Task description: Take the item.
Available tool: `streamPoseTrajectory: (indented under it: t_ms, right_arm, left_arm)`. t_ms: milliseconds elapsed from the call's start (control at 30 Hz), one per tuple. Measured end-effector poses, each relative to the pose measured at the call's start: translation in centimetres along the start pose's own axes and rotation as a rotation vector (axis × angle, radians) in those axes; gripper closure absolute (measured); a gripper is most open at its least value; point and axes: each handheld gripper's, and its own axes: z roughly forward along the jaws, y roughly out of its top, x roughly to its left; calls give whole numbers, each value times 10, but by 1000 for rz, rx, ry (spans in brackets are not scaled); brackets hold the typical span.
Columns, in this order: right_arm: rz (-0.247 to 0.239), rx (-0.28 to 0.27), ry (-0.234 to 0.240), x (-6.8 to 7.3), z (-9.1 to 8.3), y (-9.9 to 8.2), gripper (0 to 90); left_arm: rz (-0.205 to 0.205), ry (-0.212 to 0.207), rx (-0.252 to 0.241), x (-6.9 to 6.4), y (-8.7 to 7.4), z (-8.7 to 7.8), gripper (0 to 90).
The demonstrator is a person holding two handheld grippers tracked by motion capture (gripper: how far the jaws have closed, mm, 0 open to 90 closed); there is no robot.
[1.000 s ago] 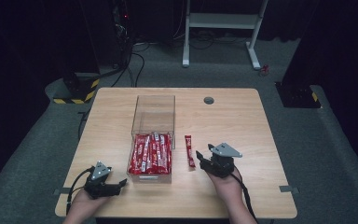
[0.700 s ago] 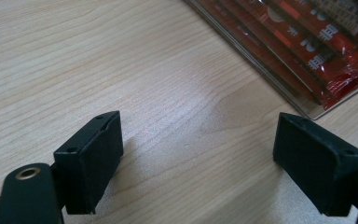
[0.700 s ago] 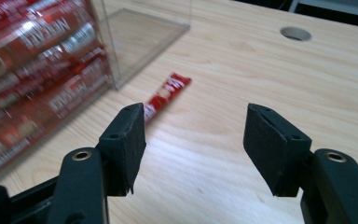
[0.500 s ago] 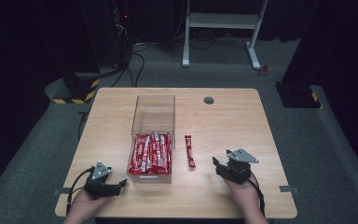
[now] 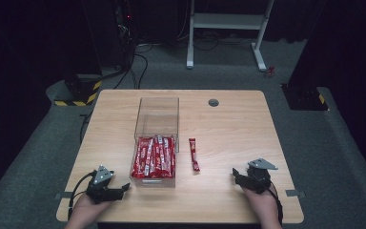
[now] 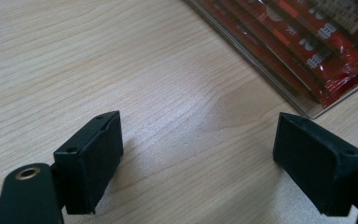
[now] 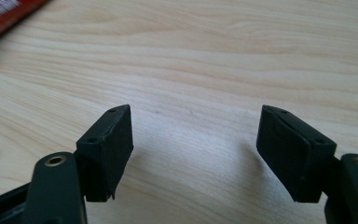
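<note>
Lying flat on the light wooden table (image 5: 228,124), the single red stick-shaped sachet (image 5: 194,154) sits just to the right of the clear rectangular plastic box (image 5: 156,119), apart from its wall and roughly parallel to it. The near half of that box holds a packed row of matching red sachets (image 5: 154,157), while its far half shows bare. The right gripper (image 5: 237,175) rests low over the table well to the right of the box and nearer the person's edge; its jaws have just been opening and stand spread with only wood between them. In the right gripper view a red end of the sachet (image 7: 4,14) shows at the upper left. The left gripper (image 5: 124,187) sits near the box's front left corner, jaws released and parted over bare wood, with the box's corner (image 6: 307,109) close by.
</note>
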Motion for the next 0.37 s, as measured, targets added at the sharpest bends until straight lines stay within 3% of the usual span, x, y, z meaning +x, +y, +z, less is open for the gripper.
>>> streamPoseTrajectory:
  t_ms: [233,367]
  right_arm:
    - [-2,33,-22,1,6,4,151]
    - [-3,32,-23,3,9,6,146]
  left_arm:
    - [2,3,0,0,0,0,162]
    - [-1,3,1,-1,0,0,162]
